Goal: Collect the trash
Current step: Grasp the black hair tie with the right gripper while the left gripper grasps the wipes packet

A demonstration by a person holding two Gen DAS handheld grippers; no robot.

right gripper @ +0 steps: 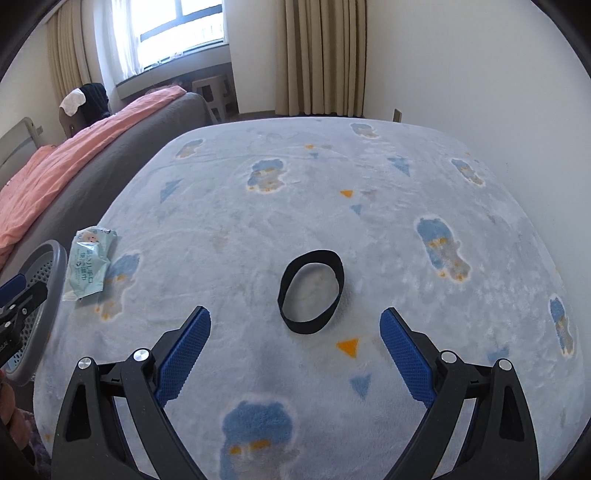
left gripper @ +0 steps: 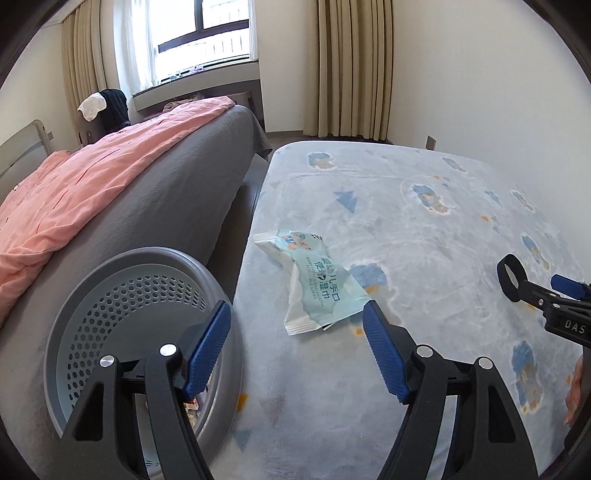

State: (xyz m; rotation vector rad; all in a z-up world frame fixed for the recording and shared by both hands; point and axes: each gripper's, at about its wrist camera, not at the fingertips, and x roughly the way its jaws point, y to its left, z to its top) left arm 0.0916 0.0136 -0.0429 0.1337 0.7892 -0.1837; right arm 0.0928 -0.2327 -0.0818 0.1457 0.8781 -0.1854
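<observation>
1. Biggest thing here is the bed [right gripper: 332, 206] with a fuzzy pale-blue blanket, cartoon patches all over it. It fills pretty much everything ahead of both sets of fingers.
2. Off past the left fingers there's a second bed with a gray cover [left gripper: 177, 192] and a pink quilt [left gripper: 85, 184] on top, running back toward the window [left gripper: 199, 33].
3. Gray perforated trash basket [left gripper: 122, 295] sits right at the left gripper's left finger, tipped so its mouth faces the camera. The finger overlaps its rim; can't tell if it's touching. Looks like some scraps are down inside, too hidden to make out.
4. Left gripper [left gripper: 297, 347]: fingers spread wide, nothing in them.
5. Right gripper [right gripper: 295, 350]: also wide open and empty, low over the blanket.
6. Wet-wipes packet [left gripper: 314, 284], light teal and crumpled, lies flat on the blanket just ahead of the left fingers, its near end close to the right fingertip. In the right wrist view it's far off to the left, next to the basket.
7. Black band loop [right gripper: 311, 291] lies on the blanket just in front of the right fingers, roughly centered between them.
</observation>
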